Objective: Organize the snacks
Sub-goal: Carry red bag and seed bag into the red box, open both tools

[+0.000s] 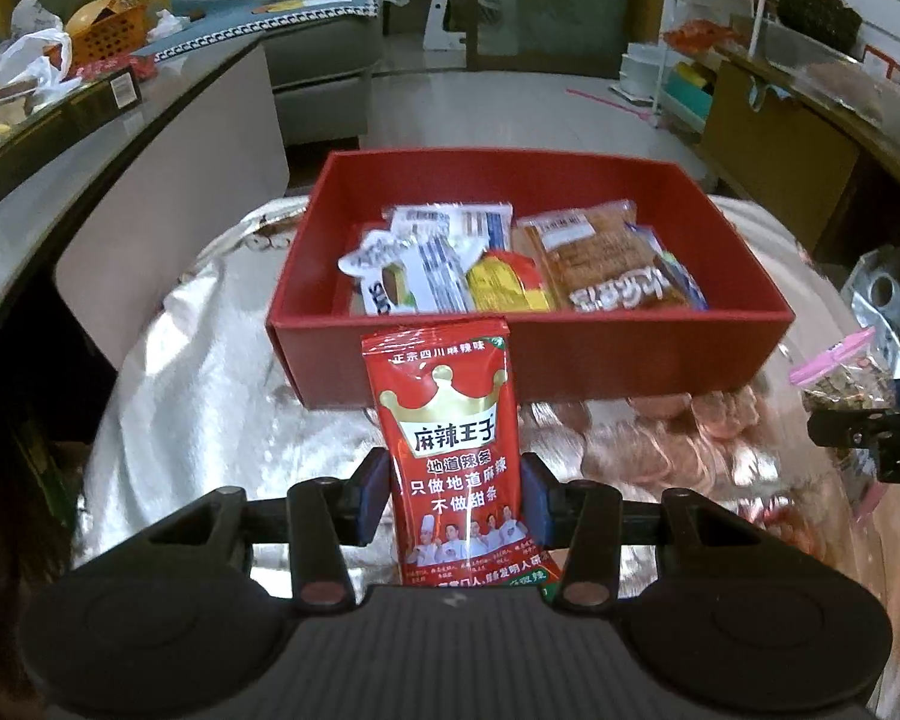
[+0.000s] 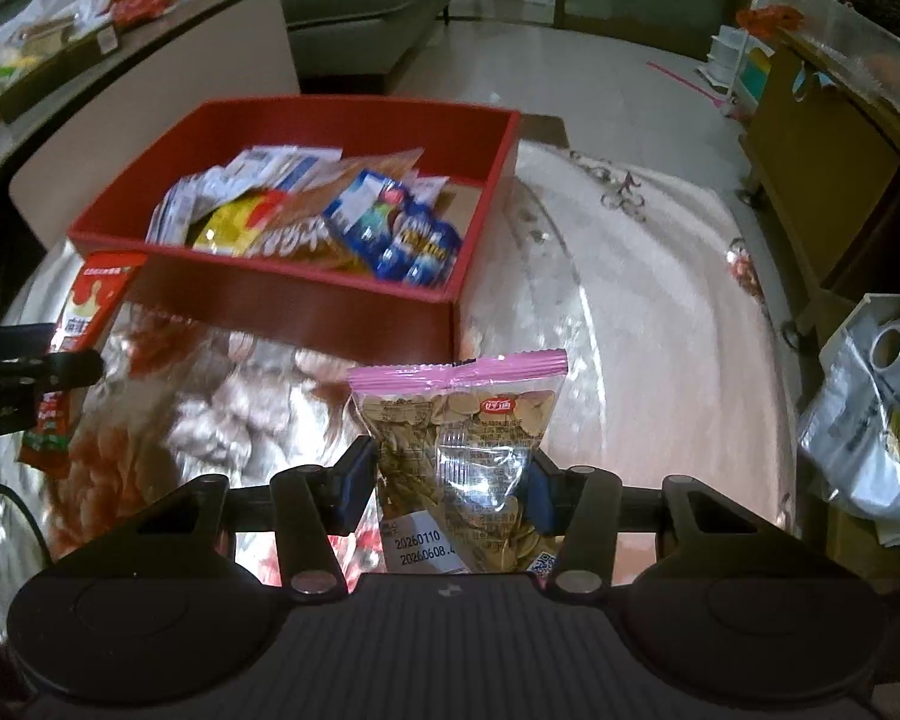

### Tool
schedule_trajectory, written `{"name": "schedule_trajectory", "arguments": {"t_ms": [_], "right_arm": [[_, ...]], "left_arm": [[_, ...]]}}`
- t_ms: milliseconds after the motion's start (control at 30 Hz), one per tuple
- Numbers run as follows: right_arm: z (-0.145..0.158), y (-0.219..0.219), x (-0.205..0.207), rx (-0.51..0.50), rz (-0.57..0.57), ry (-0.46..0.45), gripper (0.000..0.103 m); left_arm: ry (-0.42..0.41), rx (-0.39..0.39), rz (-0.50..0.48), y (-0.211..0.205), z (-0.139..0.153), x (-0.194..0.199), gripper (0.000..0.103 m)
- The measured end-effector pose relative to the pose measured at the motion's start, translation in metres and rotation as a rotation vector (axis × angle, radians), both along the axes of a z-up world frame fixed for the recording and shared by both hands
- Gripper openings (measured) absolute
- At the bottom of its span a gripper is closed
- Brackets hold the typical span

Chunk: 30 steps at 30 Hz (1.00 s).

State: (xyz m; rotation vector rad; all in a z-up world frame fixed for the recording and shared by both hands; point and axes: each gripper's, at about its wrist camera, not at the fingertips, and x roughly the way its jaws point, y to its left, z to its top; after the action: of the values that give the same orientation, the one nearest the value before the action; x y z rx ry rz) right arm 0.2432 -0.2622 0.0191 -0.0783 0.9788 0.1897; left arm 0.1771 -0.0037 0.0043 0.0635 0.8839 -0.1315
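A red box (image 1: 528,354) with several snack packets (image 1: 606,264) inside stands on a shiny covered table. My left gripper (image 1: 456,498) is shut on a red spicy-strip packet (image 1: 450,432), held upright just in front of the box's near wall. My right gripper (image 2: 450,489) is shut on a clear seed packet with a pink top (image 2: 468,450), held to the right of the box (image 2: 306,300). The red packet (image 2: 84,324) and left gripper also show at the left edge of the right wrist view. The seed packet (image 1: 840,378) shows at the right edge of the left wrist view.
The table has a reflective silver and pink cover (image 1: 222,360). A long counter (image 1: 150,120) with bags and an orange basket (image 1: 111,24) runs along the left. A wooden cabinet (image 2: 810,180) and a silver bag (image 2: 864,408) are on the right. A grey sofa (image 1: 324,48) is beyond.
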Motion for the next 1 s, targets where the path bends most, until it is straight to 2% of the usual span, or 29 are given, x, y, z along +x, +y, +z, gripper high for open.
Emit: {"name": "schedule_trajectory", "arguments": {"t_ms": [567,1000], "right_arm": [[0.007,0.001,0.028,0.04,-0.023,-0.032,0.058],[0.013,0.009,0.042,0.076,-0.024,-0.044,0.058]], "left_arm": [[-0.046,-0.03,-0.01,-0.001,0.014,0.011,0.04],[-0.077,-0.053,0.017,0.004,0.024,0.031,0.04]]}}
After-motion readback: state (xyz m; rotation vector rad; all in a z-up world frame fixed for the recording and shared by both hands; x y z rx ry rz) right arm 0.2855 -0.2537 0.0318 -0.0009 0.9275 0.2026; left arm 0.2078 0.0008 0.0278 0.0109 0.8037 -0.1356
